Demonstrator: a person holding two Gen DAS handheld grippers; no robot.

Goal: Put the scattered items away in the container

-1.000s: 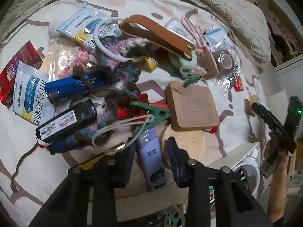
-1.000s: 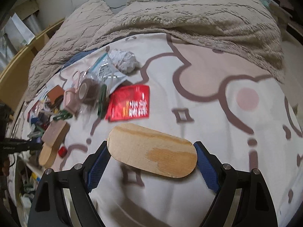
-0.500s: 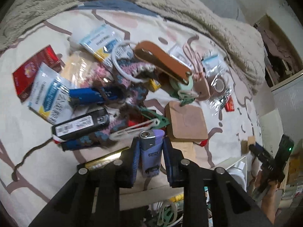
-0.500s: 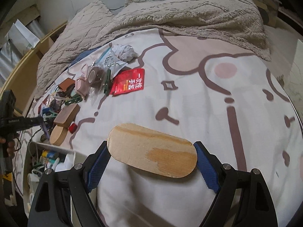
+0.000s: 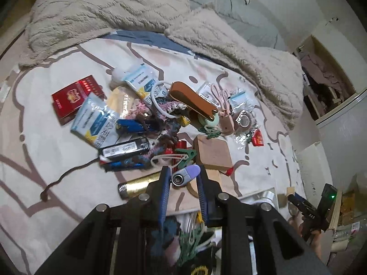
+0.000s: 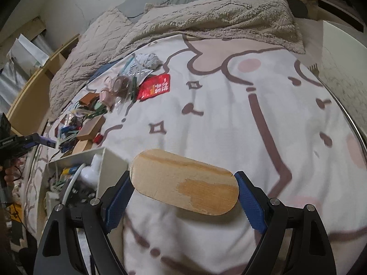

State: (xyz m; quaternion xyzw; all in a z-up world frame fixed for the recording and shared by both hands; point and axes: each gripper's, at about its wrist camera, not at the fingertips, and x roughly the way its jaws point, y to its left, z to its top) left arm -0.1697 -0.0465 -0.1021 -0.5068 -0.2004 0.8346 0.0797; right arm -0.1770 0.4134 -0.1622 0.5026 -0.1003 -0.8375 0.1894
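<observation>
My left gripper is shut on a purple lighter and holds it above the near edge of a pile of scattered items on the bed. My right gripper is shut on an oval wooden board, held above the bedsheet to the right of a white container. The container holds a white bottle, cable and several small items. The left gripper with the lighter shows at the left edge of the right wrist view. The container's rim shows under the left gripper.
The pile has a red box, sachets, a black lighter, a gold tube, a square wooden coaster and a brown leather strap. A red packet lies apart. A beige fleece blanket covers the far bed.
My left gripper has closed on the purple lighter and lifted it off the pile. My right gripper has carried the wooden board back toward the white container, which has come into its view.
</observation>
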